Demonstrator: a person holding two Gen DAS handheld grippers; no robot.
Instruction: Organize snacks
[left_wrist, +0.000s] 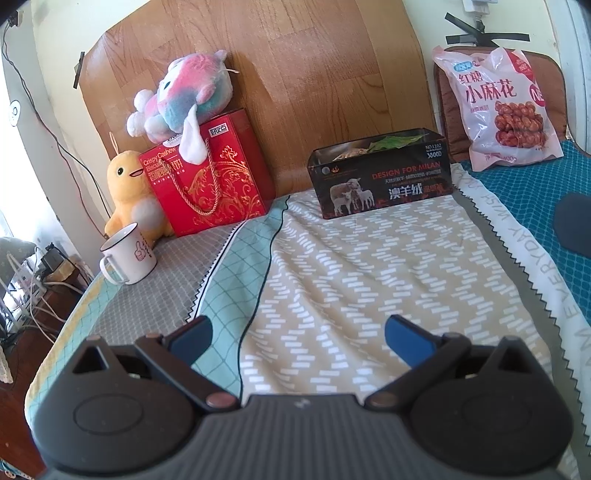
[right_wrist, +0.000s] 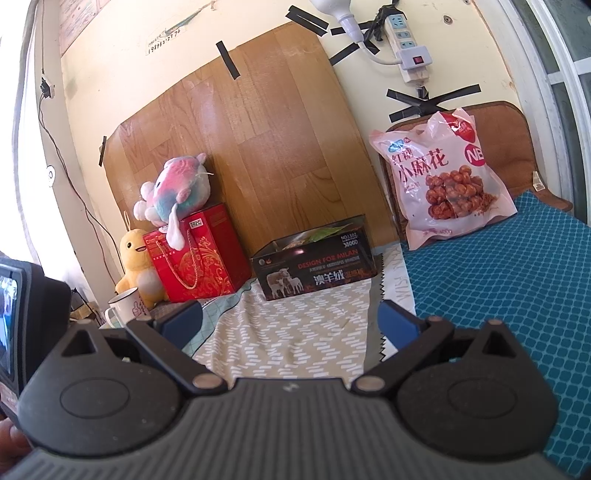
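A black open-top box (left_wrist: 380, 172) (right_wrist: 316, 264) printed with sheep stands at the back of the bed, with snack packets showing inside it. A large pink bag of twisted snacks (left_wrist: 500, 107) (right_wrist: 445, 177) leans against a brown cushion at the back right. A red gift box (left_wrist: 210, 177) (right_wrist: 201, 256) with a cord handle stands at the back left. My left gripper (left_wrist: 299, 338) is open over the patterned sheet, well short of the black box. My right gripper (right_wrist: 290, 323) is open too, empty, in front of the same box.
A pastel plush (left_wrist: 184, 98) (right_wrist: 177, 190) lies on the red box, a yellow plush duck (left_wrist: 127, 195) (right_wrist: 138, 264) beside it. A white mug (left_wrist: 127, 254) (right_wrist: 125, 304) stands near the bed's left edge. A wooden board (left_wrist: 295, 74) backs the bed. A power strip (right_wrist: 406, 44) hangs on the wall.
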